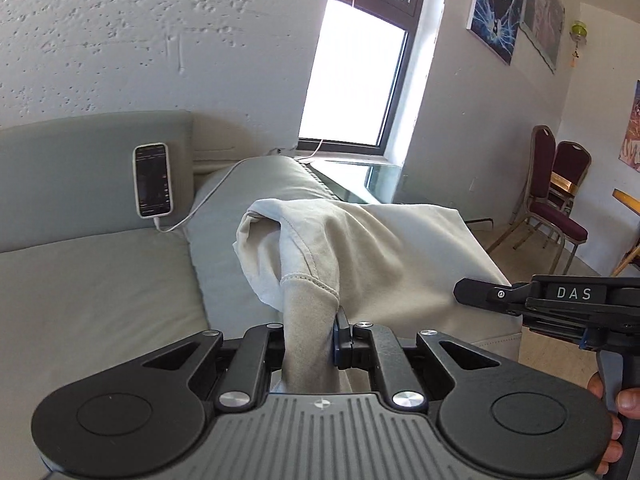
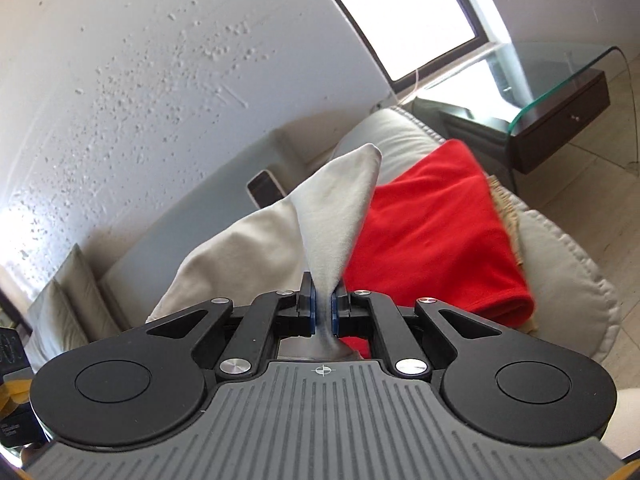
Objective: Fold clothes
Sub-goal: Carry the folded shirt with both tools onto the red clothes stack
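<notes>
Left wrist view: left gripper (image 1: 316,344) and right gripper (image 2: 324,312) each clench the beige garment (image 1: 360,248) aloft over the sofa (image 1: 92,280), mid-fold; next, lay it flat.

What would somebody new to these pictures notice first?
Probably the folded red garment, the only vivid colour, lying on the pale sofa ahead of the right claw. Next, the beige garment stretched between both claws, with the left claw shut on its seamed edge. A phone leans against the sofa back, charging cable attached.

two claws (image 1: 310,344), one beige garment (image 1: 360,252), one red blanket (image 2: 432,232), one phone (image 1: 153,180), two chairs (image 1: 556,200)
</notes>
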